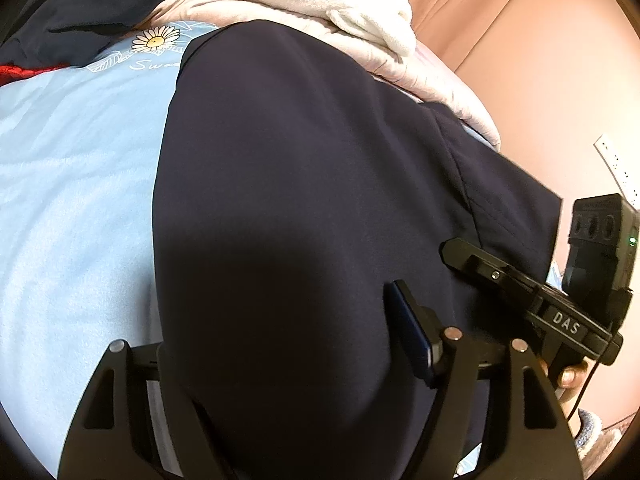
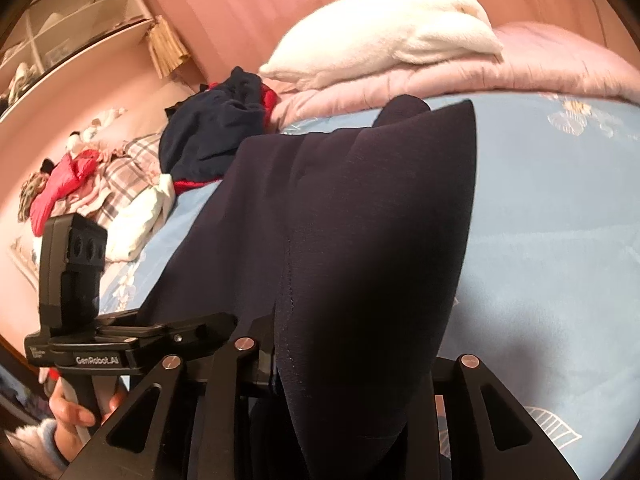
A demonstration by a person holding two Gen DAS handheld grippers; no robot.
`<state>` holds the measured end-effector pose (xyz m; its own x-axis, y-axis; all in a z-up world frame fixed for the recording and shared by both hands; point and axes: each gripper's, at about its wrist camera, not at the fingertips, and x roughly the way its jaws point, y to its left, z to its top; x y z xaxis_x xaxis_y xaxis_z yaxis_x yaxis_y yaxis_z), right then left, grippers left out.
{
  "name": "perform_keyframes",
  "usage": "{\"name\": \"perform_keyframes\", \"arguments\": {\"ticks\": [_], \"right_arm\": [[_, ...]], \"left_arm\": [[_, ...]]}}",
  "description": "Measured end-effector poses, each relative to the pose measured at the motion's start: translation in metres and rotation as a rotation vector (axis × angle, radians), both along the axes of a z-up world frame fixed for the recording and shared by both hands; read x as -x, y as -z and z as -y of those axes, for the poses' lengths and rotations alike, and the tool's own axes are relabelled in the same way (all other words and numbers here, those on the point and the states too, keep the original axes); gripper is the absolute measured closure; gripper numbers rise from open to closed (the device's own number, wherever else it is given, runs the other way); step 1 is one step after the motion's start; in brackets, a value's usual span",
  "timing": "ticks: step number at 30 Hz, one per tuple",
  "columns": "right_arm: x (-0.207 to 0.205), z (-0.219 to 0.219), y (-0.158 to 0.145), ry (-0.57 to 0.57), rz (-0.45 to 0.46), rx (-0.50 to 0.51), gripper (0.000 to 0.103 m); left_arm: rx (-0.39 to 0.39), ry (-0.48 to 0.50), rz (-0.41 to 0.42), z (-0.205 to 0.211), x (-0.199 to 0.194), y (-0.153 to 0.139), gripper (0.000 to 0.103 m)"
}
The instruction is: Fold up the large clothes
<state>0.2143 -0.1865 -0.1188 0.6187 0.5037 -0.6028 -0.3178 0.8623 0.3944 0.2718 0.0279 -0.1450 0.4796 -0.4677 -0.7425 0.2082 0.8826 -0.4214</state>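
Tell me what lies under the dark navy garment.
The dark navy garment lies on a light blue bedsheet with a flower print. What the sheet carries directly beneath it is covered.

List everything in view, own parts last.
dark garment: one, navy, draped over both grippers above the bed
bedsheet: one, light blue, flower print, across the bed
white blanket: one, folded, atop the quilt
pink quilt: one, at the bed's far edge
clothes heap: navy and red, far side
left gripper: black, fabric over it
right gripper: black, fabric between its fingers
hand: one, on the left gripper's handle
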Motion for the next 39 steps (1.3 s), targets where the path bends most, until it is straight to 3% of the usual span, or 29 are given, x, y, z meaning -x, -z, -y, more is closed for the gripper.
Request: {"name": "perform_keyframes", "arguments": {"ticks": [9, 39], "right_arm": [[-0.01, 0.021, 0.02, 0.046, -0.102, -0.122, 0.066], [-0.012, 0.028, 0.031, 0.099, -0.141, -0.128, 0.055]], "left_arm": [[-0.015, -0.003, 0.0, 0.005, 0.007, 0.002, 0.026], [-0.055, -0.045, 0.0, -0.003, 0.008, 0.006, 0.022]]}}
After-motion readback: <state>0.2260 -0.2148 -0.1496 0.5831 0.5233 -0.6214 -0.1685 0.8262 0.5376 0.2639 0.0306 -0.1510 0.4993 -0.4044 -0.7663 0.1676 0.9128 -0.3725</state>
